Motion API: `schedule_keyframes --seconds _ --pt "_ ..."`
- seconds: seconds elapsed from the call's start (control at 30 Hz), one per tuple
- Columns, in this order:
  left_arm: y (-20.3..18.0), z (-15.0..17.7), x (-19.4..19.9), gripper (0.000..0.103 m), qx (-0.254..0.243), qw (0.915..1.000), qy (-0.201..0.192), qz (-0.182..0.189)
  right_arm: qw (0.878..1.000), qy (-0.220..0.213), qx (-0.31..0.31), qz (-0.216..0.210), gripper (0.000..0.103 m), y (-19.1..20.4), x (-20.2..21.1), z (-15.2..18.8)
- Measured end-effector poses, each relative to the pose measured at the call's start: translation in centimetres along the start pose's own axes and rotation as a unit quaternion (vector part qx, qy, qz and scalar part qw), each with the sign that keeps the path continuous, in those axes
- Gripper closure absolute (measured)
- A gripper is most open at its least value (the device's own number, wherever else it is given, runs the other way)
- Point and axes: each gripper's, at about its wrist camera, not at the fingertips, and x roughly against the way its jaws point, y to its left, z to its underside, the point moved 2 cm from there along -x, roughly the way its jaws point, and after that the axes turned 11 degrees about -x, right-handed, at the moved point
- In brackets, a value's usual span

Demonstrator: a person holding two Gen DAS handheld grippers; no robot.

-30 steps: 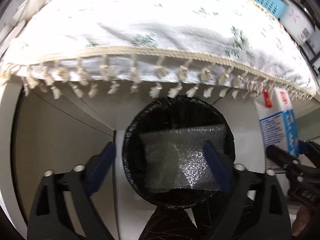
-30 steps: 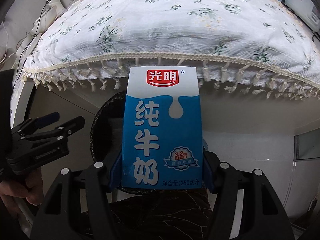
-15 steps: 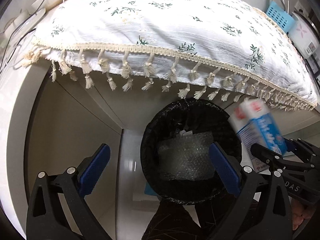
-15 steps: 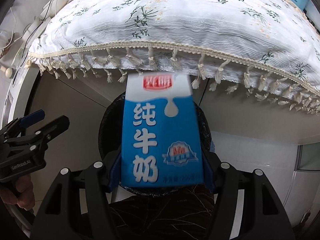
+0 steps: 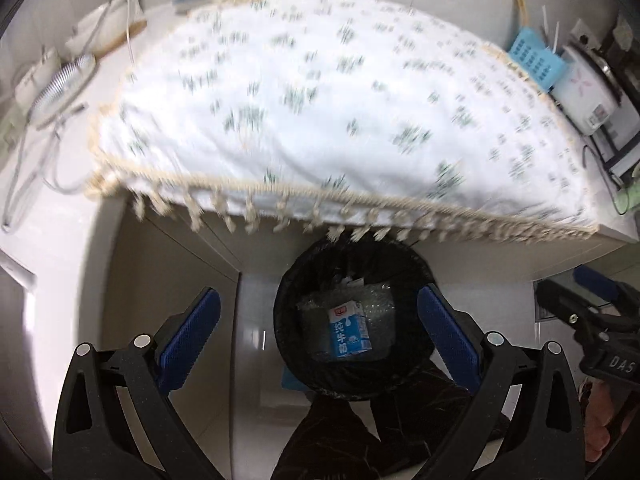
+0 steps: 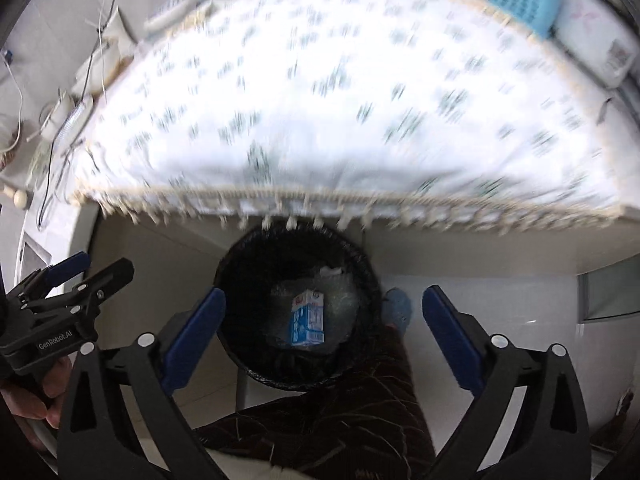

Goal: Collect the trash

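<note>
Your right gripper (image 6: 324,336) hangs directly above the bin (image 6: 298,308), its jaws opening wide with nothing between them. The milk carton (image 6: 307,318) lies inside the bin on bubble wrap (image 5: 360,304), so the release was well placed. Your left gripper (image 5: 318,334) also stands spread and empty.

Through the left wrist view we looked down between the wide-spread blue pads of our left gripper (image 5: 320,334), which held nothing. Below it stood the black-lined trash bin (image 5: 412,276), with a blue-and-white milk carton (image 5: 349,333) lying on bubble wrap (image 5: 380,300) inside. Beyond the bin a table with a fringed, flower-printed white cloth (image 5: 320,120) appeared blurred. At the right edge we saw our right gripper (image 5: 592,304), its jaws opening and empty.
</note>
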Motion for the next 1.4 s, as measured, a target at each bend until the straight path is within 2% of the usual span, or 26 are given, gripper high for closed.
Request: schedule_keyframes --seconds 0.17,0.27,0.4,0.47,0.73,1.4 --pt "-0.8 -1.3 5.0 0.006 -0.007 0.9997 -0.016 -0.014 1.0 -0.01 -0.017 0.012 0.008 0.1 5.5 -0.3" --pt "-1.4 -1.6 7.5 0.006 -0.013 0.9997 -0.019 -0.012 1.0 -0.014 -0.021 0.005 0.008 0.3 7.8 -0.2" --pt "-2.2 -1.2 8.8 0.006 -0.012 0.9999 -0.006 -0.001 1.0 -0.015 -0.02 0.006 0.008 0.6 10.0 0.4" --pt "-2.7 -0.9 9.1 0.006 -0.017 0.9998 -0.01 -0.007 1.0 -0.022 -0.013 0.01 0.008 0.9 10.6 0.8" --pt "-3.9 -0.5 9.1 0.006 -0.034 0.9993 -0.007 -0.012 1.0 -0.018 -0.013 0.021 0.008 0.9 10.3 0.9" --pt "-3.9 -0.8 9.4 0.006 -0.037 0.9992 -0.01 -0.014 1.0 -0.005 -0.017 0.02 0.008 0.7 9.5 0.8"
